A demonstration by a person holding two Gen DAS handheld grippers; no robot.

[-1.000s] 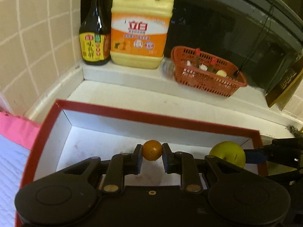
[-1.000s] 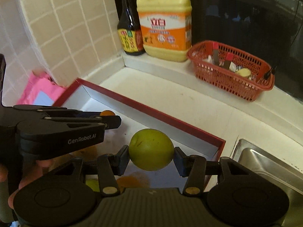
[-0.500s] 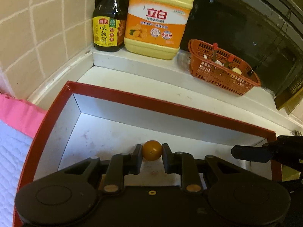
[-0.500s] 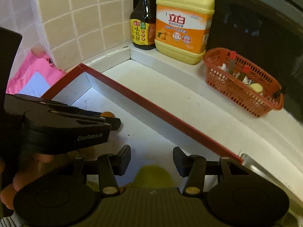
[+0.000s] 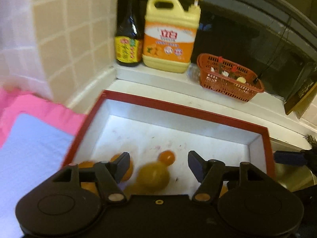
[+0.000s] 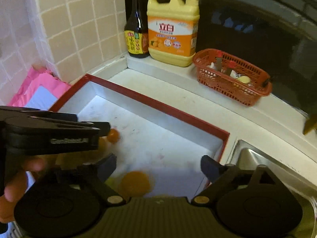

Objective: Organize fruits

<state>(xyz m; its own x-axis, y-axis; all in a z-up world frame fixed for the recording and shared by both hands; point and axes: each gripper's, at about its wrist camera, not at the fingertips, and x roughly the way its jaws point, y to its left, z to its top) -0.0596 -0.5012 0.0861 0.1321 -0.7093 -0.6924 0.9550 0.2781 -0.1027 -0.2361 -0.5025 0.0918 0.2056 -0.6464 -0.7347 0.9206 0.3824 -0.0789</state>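
Observation:
A white box with a red rim lies on the counter below both grippers. My left gripper is over it with its jaws opening and nothing pressed between the pads. A small orange sits free on the box floor just beyond them. A blurred yellow-green fruit is lower, near more oranges at the left. My right gripper also has its jaws opening, empty, above an orange. The left gripper shows at the left, held by a hand.
On the back ledge stand a dark sauce bottle, a yellow detergent jug and a red plastic basket with small items. A pink cloth lies left of the box. A steel sink is at its right.
Both grippers have spread wide and let go: the small orange has left the left pads and the yellow-green fruit the right ones. Both views have pulled back and up from the box.

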